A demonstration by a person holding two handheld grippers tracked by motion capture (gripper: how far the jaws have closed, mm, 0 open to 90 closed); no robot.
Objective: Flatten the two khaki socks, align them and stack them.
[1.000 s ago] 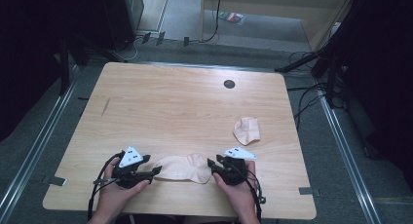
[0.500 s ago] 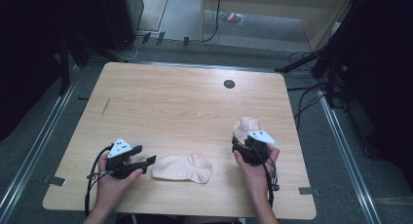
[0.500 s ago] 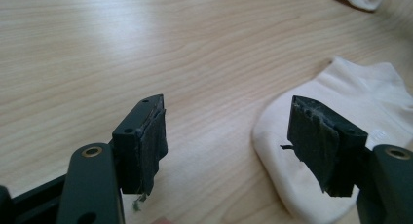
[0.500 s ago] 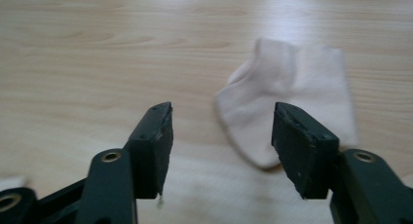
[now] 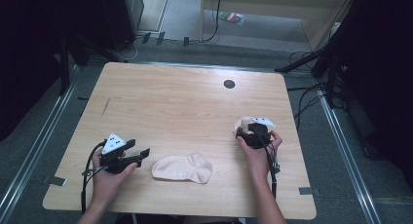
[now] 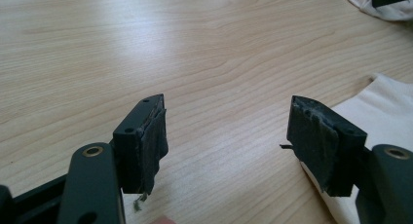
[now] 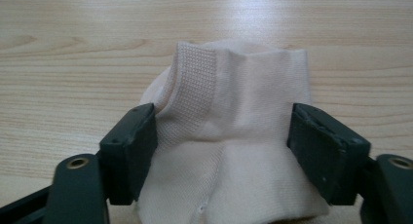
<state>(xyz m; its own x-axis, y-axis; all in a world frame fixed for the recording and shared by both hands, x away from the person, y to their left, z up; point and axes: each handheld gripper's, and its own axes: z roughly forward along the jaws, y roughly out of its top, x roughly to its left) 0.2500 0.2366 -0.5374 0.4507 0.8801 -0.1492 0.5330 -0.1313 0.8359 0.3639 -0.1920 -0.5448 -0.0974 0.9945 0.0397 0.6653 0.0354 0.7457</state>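
High view: two peach ankle socks on the wooden table [image 5: 185,102]; flat sock [image 5: 182,168] lies near the front edge betw the hands, bunched sock [image 5: 245,125] sits at the right, just under the right gripper [image 5: 252,133]; left gripper [image 5: 139,155] rests beside the flat one, not touching it.

Left gripper view: jaws apart w/ nothing betw them, bare wood there; flat sock's edge by the right pad.

Right gripper view: jaws have just been opening, now straddling the bunched sock at its ribbed cuff [image 7: 195,83], pads prob not squeezing yet.

Imo it's light, soft, floppy; grab the cuff, thickest bit, since thin knit could slip.
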